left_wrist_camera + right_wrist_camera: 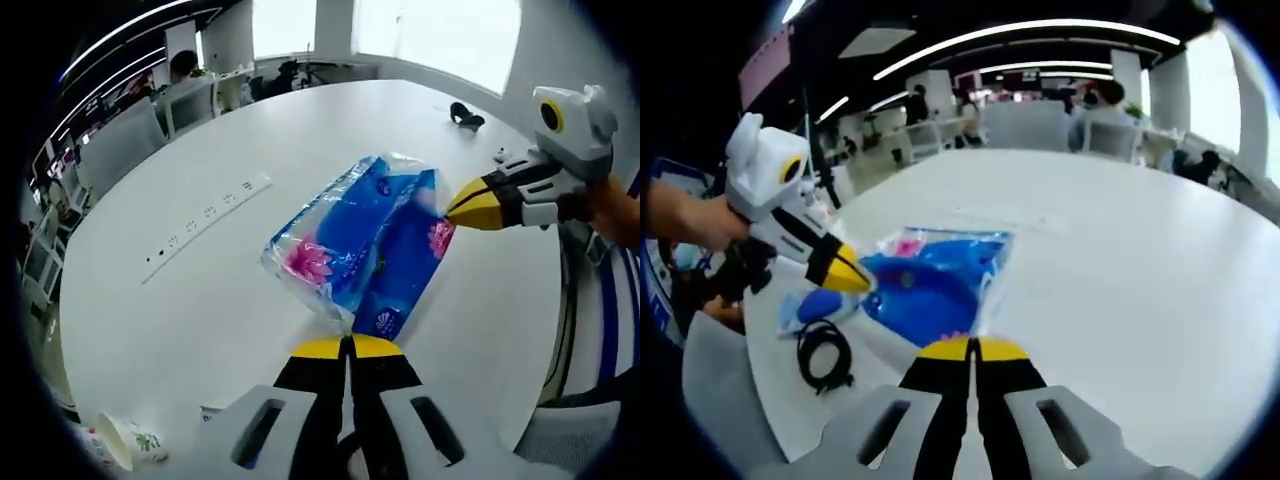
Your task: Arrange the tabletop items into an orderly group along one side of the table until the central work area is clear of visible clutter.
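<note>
Left gripper view: a blue tissue pack [360, 250] in clear wrap lies near the middle of a white table [200, 300], pink flower print at its corners. The left gripper [348, 346] rises from the bottom with its yellow-tipped jaws pressed together on the wrap's near edge, a crinkled fold of film caught between the tips. The right gripper [460, 208] enters from the right; its yellow tips are together and clamp the pack's far corner. A white power strip [208, 225] is set into the table beyond the pack. A paper cup [128, 442] lies on its side at the near table edge, well apart from the pack. A small black item [466, 116] sits far off near the window side.

Right gripper view: the right gripper [971, 349] has its jaws together against the pack's edge. The left gripper [852, 276] comes in from the left, held by a hand [685, 222], tips closed on the opposite side of the pack [930, 280]. A coiled black cable [825, 357] lies just beside the pack at the table edge.
</note>
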Demonstrator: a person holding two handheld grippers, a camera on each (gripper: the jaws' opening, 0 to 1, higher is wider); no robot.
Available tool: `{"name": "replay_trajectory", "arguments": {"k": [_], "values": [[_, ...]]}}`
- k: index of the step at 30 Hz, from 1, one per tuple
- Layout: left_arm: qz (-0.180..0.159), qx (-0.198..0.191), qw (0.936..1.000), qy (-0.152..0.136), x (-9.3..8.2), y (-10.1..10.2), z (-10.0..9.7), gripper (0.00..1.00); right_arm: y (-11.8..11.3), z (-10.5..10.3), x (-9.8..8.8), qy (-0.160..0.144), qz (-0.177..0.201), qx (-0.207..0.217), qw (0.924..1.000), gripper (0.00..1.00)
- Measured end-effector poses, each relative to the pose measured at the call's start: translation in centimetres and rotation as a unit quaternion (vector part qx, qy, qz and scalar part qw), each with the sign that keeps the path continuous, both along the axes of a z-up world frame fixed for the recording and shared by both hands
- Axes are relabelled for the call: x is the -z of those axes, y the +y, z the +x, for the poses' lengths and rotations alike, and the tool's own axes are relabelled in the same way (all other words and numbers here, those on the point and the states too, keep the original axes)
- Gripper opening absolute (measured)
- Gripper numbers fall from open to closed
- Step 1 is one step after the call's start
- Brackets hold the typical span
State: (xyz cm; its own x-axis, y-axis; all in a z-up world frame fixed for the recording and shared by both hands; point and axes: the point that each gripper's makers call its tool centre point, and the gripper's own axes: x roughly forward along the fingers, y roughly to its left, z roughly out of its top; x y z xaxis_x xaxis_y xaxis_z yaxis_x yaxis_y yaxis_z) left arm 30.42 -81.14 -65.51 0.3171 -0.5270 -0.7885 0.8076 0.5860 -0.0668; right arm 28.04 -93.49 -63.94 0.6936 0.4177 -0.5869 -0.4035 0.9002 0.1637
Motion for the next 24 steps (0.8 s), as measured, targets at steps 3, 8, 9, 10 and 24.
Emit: {"name": "replay_trajectory", "arguments": {"k": [3, 8, 9, 10, 24], "values": [[-0.003, 0.004, 1.0000, 0.001, 0.3, -0.6, 0.1, 0.00, -0.5, 0.0, 0.3, 0.003, 0.000, 0.005, 1.0000, 0.00], [-0.005, 0.008, 0.9999, 0.007, 1.2, -1.4, 0.3, 0.00, -1.3, 0.2, 1.3, 0.012, -0.001, 0.014, 0.9998, 0.00], [-0.005, 0.010, 0.9999, 0.008, 1.4, -1.6, 0.4, 0.00, -1.5, 0.2, 1.6, 0.015, -0.001, 0.016, 0.9998, 0.00], [-0.003, 0.013, 0.9999, 0.009, 1.7, -1.8, 0.4, 0.00, -1.6, 0.2, 1.8, 0.016, -0.001, 0.017, 0.9997, 0.00], [-0.010, 0.011, 0.9994, 0.031, 4.1, -3.3, 1.3, 0.00, -3.2, 0.7, 4.4, 0.041, -0.004, 0.032, 0.9987, 0.00]]}}
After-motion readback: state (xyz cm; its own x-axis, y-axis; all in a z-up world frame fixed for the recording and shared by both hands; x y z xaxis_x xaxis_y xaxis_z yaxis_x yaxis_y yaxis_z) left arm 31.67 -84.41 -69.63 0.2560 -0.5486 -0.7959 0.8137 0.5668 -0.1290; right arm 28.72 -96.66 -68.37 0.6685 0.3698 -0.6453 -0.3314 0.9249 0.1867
